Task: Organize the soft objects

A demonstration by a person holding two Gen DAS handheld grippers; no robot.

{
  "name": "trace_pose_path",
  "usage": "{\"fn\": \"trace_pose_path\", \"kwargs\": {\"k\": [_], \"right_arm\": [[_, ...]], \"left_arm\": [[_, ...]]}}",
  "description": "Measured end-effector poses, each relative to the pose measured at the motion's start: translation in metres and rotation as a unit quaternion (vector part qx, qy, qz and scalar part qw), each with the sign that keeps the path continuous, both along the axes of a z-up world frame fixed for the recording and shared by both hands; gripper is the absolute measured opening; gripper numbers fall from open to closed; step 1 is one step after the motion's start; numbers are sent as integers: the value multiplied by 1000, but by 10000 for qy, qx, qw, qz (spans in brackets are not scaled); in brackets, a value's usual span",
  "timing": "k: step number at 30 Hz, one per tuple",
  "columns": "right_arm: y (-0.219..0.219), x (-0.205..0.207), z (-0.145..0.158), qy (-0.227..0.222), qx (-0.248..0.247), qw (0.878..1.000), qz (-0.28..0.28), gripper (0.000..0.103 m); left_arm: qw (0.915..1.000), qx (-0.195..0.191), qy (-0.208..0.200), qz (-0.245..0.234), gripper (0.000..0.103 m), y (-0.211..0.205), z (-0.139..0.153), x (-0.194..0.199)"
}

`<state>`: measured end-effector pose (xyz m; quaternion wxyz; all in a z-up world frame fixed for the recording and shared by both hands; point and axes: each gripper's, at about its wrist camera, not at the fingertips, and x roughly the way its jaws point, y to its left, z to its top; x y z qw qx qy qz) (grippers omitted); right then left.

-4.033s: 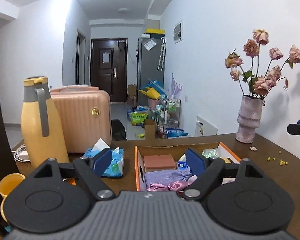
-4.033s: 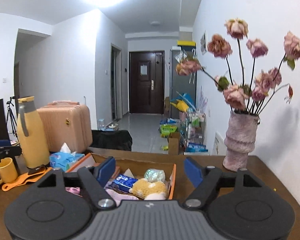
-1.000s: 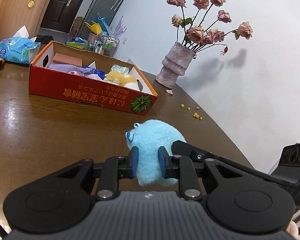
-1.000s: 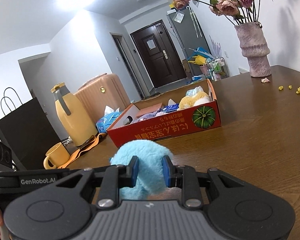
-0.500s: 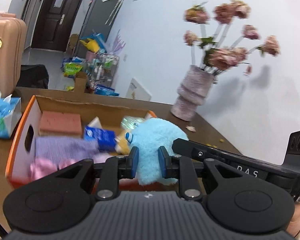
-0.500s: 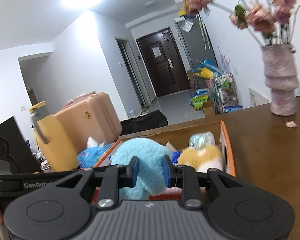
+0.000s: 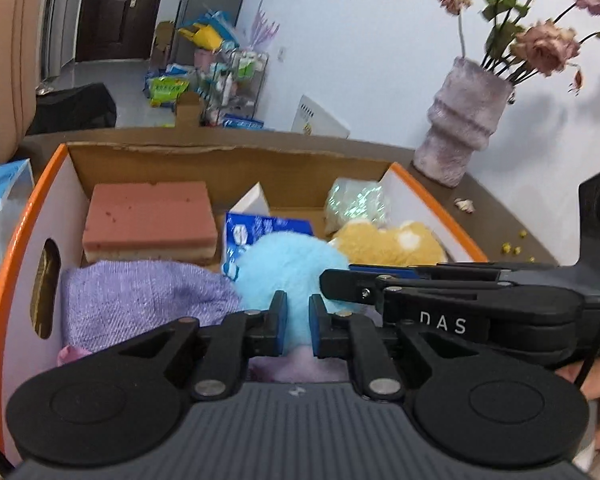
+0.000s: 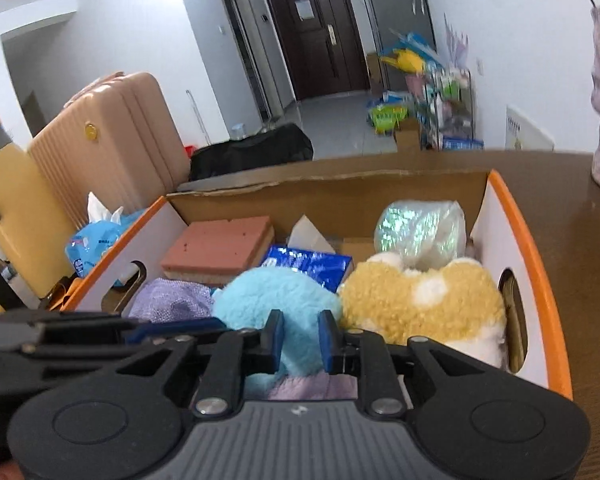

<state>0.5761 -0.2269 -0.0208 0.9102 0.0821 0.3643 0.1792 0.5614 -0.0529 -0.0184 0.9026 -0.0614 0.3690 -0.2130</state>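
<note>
Both of your hand-held grippers are pinched on the blue plush toy (image 7: 288, 264): left hand-held gripper (image 7: 297, 330) grips its near side, right hand-held gripper (image 8: 300, 340) does the same from the other angle, and both sets of jaws are closing further with fluff squeezed between the pads. The toy sits over the middle of the cardboard box (image 8: 536, 264), between the purple cloth (image 7: 140, 300) and the yellow plush toy (image 8: 420, 300), with the blue tissue pack (image 8: 312, 262) just behind it; I can't tell whether it rests on the pile or hangs just above. Main risk: you let go with one side first and the other drags the toy sideways, out of its slot or up onto the yellow plush. Open both together. Second risk: the pads hold only pile, not body, so the fabric may slip free early or cling to a pad as you pull back and lift the toy out with it. Third: the two tools are crossed close together over the box, so a careless retreat could knock one into the other or catch the orange rim and shove the box along the counter (image 8: 580, 216). The pink sponge (image 7: 150, 220) and the shiny bag (image 8: 420, 228) are clear of the drop, so no worry there. The vase (image 7: 460, 120) stands near the box's far right corner; keep your right side's exit low and short.
</note>
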Motion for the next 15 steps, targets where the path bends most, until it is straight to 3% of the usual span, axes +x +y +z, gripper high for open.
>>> {"fn": "trace_pose_path", "kwargs": {"k": [3,7,11,15], "right_arm": [[5,9,-8,333,-38,9994,-5,21],[-1,7,-3,458,279,9985,-117,23],[-14,-20,28,67,123,9998,-153,26],[-35,-56,77,-450,-16,9984,-329,32]], "left_arm": [[9997,63,240,72,12,0,-8,5],[9998,60,47,175,18,13,7,-10],[9977,92,-506,450,24,35,51,-41],[9893,316,-1171,811,34,57,96,-81]]}}
